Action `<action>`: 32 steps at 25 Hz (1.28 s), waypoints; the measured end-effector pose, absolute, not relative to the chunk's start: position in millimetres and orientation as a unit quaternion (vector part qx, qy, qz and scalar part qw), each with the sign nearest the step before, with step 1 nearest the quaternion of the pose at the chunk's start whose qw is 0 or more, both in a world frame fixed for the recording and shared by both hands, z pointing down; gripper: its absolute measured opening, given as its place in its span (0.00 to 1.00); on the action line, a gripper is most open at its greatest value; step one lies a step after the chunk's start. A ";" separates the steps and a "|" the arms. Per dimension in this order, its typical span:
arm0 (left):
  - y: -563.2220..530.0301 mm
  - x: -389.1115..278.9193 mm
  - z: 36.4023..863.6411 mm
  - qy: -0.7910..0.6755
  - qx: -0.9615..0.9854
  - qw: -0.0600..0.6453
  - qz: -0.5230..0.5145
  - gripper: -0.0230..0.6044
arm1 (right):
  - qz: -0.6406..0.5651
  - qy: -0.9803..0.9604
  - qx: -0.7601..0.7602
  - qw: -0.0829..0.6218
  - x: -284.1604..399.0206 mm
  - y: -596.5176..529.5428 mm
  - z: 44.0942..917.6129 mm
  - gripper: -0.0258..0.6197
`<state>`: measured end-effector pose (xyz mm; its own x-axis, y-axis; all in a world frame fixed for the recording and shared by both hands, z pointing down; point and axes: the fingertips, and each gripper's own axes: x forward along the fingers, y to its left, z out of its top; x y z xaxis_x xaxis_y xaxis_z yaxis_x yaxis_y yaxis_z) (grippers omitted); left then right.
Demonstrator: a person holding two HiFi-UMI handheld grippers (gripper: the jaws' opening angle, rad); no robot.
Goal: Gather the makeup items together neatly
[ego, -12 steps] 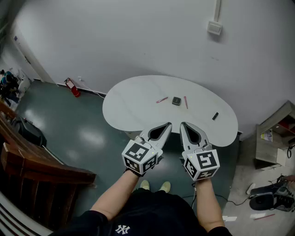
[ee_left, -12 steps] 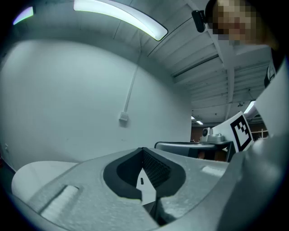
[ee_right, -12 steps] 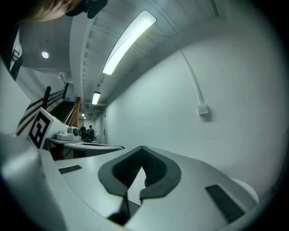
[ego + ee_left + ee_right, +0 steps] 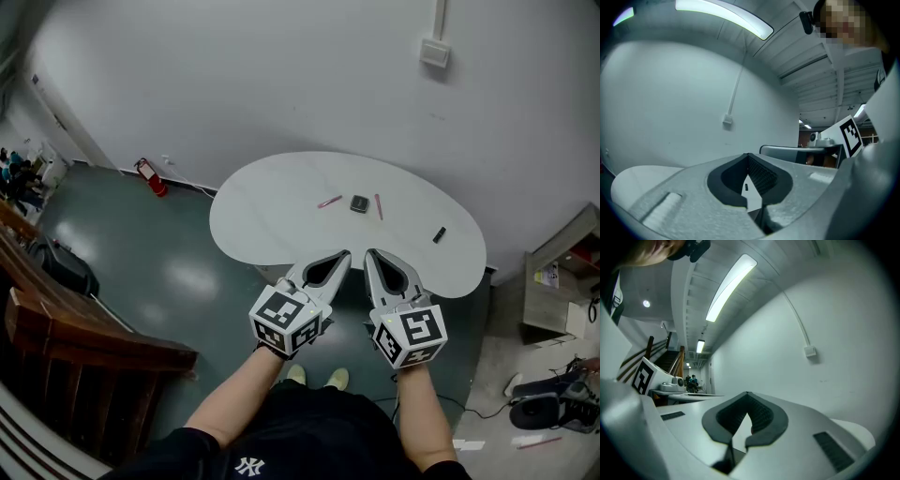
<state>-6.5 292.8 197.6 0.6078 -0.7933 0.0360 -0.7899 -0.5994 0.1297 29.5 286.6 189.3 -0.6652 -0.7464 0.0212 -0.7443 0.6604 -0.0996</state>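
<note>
Four makeup items lie spread on the white kidney-shaped table (image 4: pixel 281 216): a pink pencil (image 4: pixel 329 202), a dark square compact (image 4: pixel 359 204), a red stick (image 4: pixel 378 207) and, off to the right, a small black tube (image 4: pixel 438 235). My left gripper (image 4: pixel 344 253) (image 4: pixel 748 155) and right gripper (image 4: pixel 369 252) (image 4: pixel 747 393) hover side by side over the table's near edge, level, pointing at the items and well short of them. Both are shut with nothing in them. Through the left jaws' gap the black tube (image 4: pixel 746 187) shows.
A red fire extinguisher (image 4: pixel 145 176) stands on the green floor at the left wall. A wooden stair railing (image 4: pixel 84 347) is at lower left. A shelf (image 4: pixel 562 272) and cables with gear (image 4: pixel 553 398) sit to the right. A wall box (image 4: pixel 434 53) hangs above the table.
</note>
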 end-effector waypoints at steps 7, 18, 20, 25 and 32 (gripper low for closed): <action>288.2 -16.8 209.3 -0.467 0.881 0.069 -0.005 0.05 | -0.075 0.912 -0.402 0.025 41.1 284.7 202.2 0.06; 264.2 -14.2 220.5 -0.470 0.880 0.067 0.002 0.05 | -0.089 0.911 -0.403 0.011 46.1 258.1 221.5 0.06; 255.1 -14.4 224.3 -0.465 0.883 0.067 0.004 0.05 | -0.089 0.912 -0.401 0.005 41.7 249.8 225.9 0.06; 218.1 -20.8 238.4 -0.457 0.887 0.067 0.006 0.05 | -0.090 0.911 -0.403 -0.017 28.8 216.6 240.0 0.06; 145.1 -40.4 265.2 -0.439 0.895 0.074 0.017 0.05 | -0.103 0.903 -0.415 -0.050 3.7 148.0 269.0 0.06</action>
<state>-40.4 145.1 265.2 0.6141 -0.7834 0.0959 -0.7885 -0.6036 0.1177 3.7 148.0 269.0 -0.6504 -0.7390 0.1756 -0.7596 0.6344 -0.1435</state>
